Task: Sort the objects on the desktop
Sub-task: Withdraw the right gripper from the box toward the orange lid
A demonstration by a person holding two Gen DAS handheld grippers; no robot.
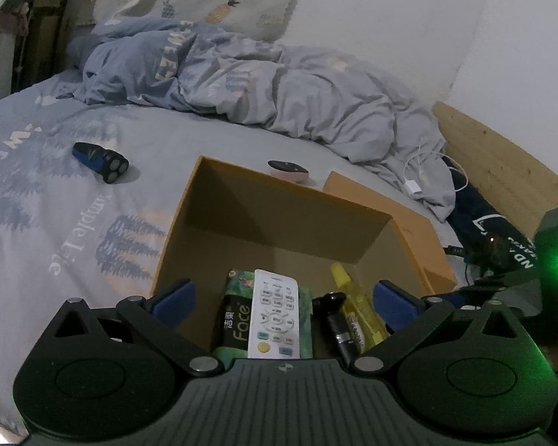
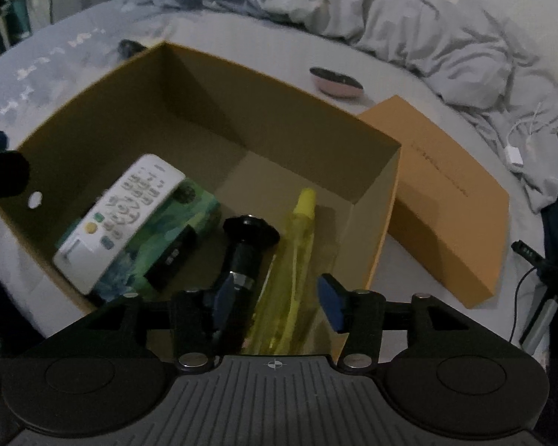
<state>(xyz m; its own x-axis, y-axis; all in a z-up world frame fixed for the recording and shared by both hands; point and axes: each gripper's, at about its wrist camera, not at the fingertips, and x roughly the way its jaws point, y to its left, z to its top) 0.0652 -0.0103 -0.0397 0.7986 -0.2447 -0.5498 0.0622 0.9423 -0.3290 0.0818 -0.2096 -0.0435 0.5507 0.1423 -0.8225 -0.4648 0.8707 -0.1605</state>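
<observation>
An open cardboard box stands on the bed. Inside lie a white remote on a green tissue pack, a black cylindrical tool and a yellow spray bottle. My right gripper hovers over the box's near right corner, open, with the bottle lying below the gap and its pads off it. My left gripper stands wide open over the box's near edge, holding nothing. A blue-black shaver and a pink round case lie on the sheet outside.
The box lid rests against the box's right side. A crumpled grey duvet fills the back of the bed. A white charger and cable lie at the right, near dark gear and a wooden bed board.
</observation>
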